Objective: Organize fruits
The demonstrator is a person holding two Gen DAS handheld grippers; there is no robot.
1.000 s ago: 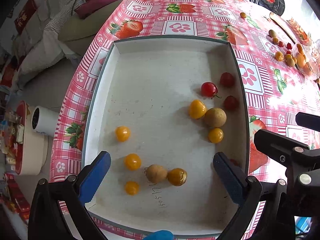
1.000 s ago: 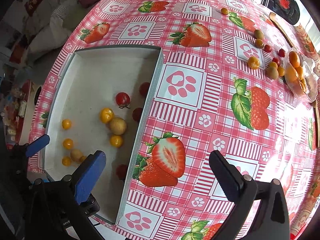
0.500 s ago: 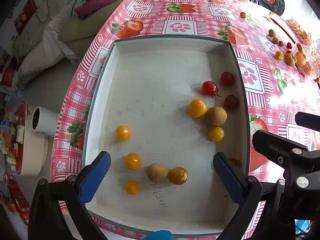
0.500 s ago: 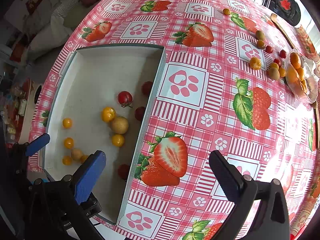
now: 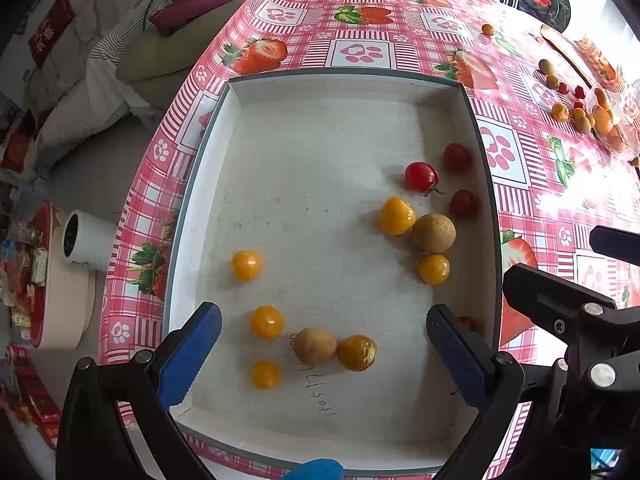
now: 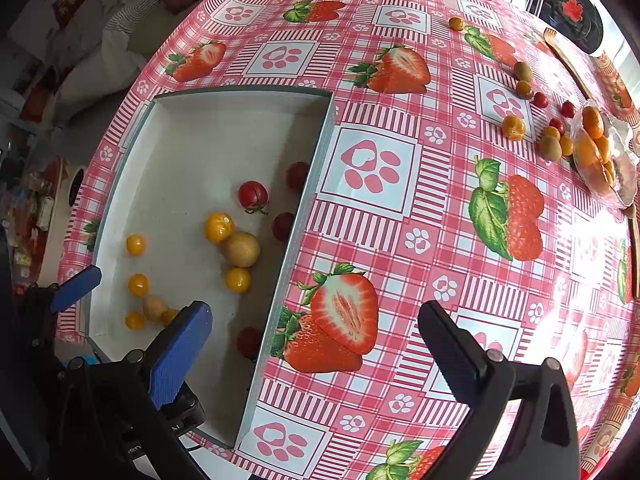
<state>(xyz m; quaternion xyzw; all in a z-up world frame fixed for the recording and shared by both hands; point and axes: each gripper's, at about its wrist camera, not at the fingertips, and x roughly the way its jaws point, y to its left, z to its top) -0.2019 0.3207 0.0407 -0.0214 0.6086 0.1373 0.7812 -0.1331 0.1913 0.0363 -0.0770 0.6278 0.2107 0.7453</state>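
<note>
1. Sorting fruit into the white tray [image 5: 208,184]: judged mid-task, since a good share already lies inside while more waits on the tablecloth [image 6: 400,208] far to the right.
2. Left gripper [image 5: 320,344]: spread wide, holding nothing, hovering over the tray's near end.
3. Right gripper [image 6: 316,348]: spread wide, empty, poised above the tray's right wall and the bare cloth beside it.
4. Tray contents, near end: brown longan [image 5: 315,345] touching an orange tomato [image 5: 357,352]; three small yellow fruits to their left, apart from each other.
5. Tray contents, right side: a yellow tomato [image 5: 396,215], a larger longan [image 5: 433,232] and a small yellow fruit bunched together; a red tomato [image 5: 421,176] and two darker ones near the right wall.
6. Loose fruit [image 6: 513,127]: a scatter of yellow, red and brown pieces beside a clear dish [image 6: 624,184] at the far right, well apart from the tray.
7. Next move, as a judgement: the right gripper travels across to the scatter and closes on one piece; small round fruit will roll if nudged.
8. Room: broad open cloth between tray and scatter; the tray's raised wall must be cleared on return, and the table edge lies near the tray's left side.
</note>
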